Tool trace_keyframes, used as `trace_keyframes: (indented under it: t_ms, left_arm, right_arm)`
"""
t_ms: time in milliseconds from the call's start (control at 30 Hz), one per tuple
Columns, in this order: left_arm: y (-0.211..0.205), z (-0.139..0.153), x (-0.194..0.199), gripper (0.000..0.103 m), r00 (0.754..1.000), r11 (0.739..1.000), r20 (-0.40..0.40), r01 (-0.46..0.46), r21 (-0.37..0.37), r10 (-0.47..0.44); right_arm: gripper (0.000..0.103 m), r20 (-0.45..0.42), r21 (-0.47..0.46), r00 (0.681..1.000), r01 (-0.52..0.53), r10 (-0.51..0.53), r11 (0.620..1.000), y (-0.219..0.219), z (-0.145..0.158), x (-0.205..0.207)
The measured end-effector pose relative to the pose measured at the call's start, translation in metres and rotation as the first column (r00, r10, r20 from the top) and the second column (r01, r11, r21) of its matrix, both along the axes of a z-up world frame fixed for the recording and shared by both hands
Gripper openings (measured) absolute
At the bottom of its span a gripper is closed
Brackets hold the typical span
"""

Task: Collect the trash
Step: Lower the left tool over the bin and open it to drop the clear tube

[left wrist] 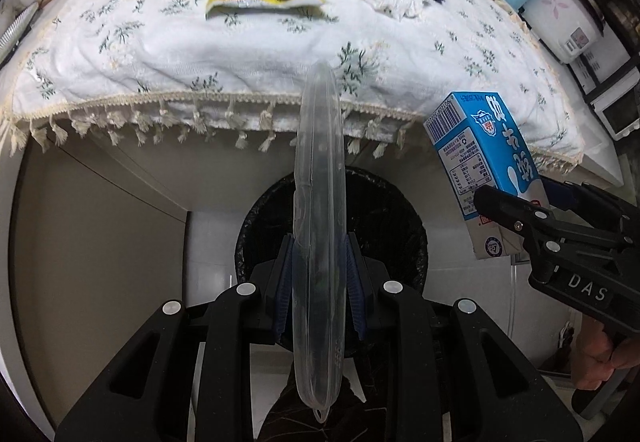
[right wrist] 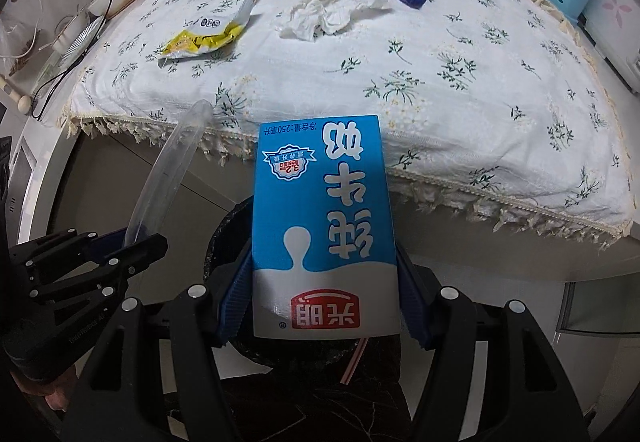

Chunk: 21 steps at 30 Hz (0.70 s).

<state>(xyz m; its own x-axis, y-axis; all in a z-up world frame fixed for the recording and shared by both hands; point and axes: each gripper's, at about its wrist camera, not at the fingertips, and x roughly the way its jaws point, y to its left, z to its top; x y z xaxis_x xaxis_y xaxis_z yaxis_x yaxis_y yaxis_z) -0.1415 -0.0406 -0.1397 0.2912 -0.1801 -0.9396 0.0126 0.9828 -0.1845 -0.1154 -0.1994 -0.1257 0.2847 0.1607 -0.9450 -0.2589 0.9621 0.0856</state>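
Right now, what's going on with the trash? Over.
Left gripper shut on clear plastic lid. Right gripper shut on milk carton. Both above black bin. Wrappers, tissue left on table; nothing blocking.

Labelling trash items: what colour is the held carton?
Blue and white milk carton, with a red logo; clearest in the right wrist view.
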Motion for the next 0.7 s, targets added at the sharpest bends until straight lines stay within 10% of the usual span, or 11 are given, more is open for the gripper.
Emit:
trace_keyframes:
  t_ms: [700]
  left_arm:
    - [-0.014, -0.076, 0.012, 0.024, 0.997, 0.999, -0.069, 0.030, 0.016, -0.029]
  right_arm:
    - [0.061, -0.120, -0.057, 0.993, 0.002, -0.008, 0.998, -0.005, -0.088, 0.001]
